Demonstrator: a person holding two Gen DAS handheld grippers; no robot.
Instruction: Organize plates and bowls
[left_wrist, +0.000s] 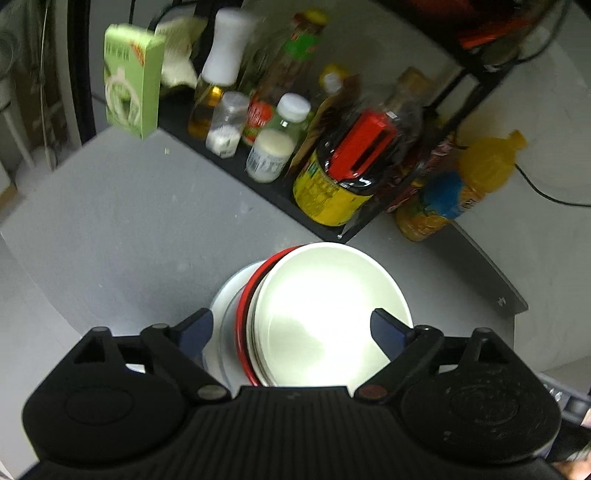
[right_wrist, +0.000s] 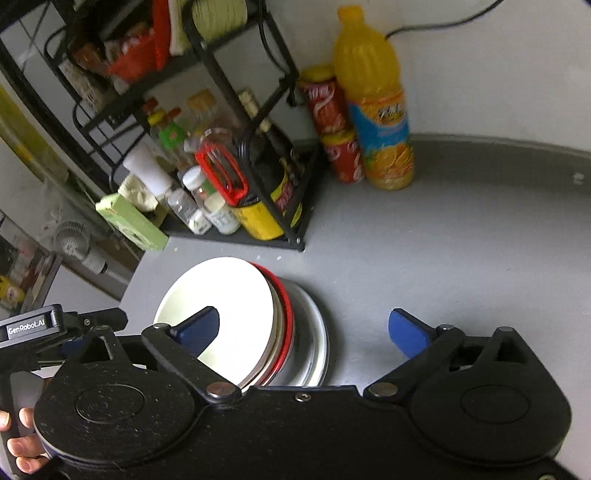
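Reads "GenRobot.AI" on the left tool (right_wrist: 62, 332), far left in the right wrist view; other labels blurred past reading. Stacked on the grey surface (right_wrist: 424, 266), near its left edge: white plate (right_wrist: 236, 295) atop red-rimmed plate (right_wrist: 286, 314) atop metal bowl (right_wrist: 314, 332). Left tool (left_wrist: 291, 328) spread wide, hovering over the stack. Right tool (right_wrist: 303, 328) likewise released, gripping nothing. Behind: black rack (right_wrist: 280, 206), orange juice bottle (right_wrist: 376, 103). Bare surface rightward.

Home kitchen, condiment rack (right_wrist: 229, 155) w/ oil, sauces, juice bottle (right_wrist: 376, 99), gray counter (right_wrist: 443, 258)
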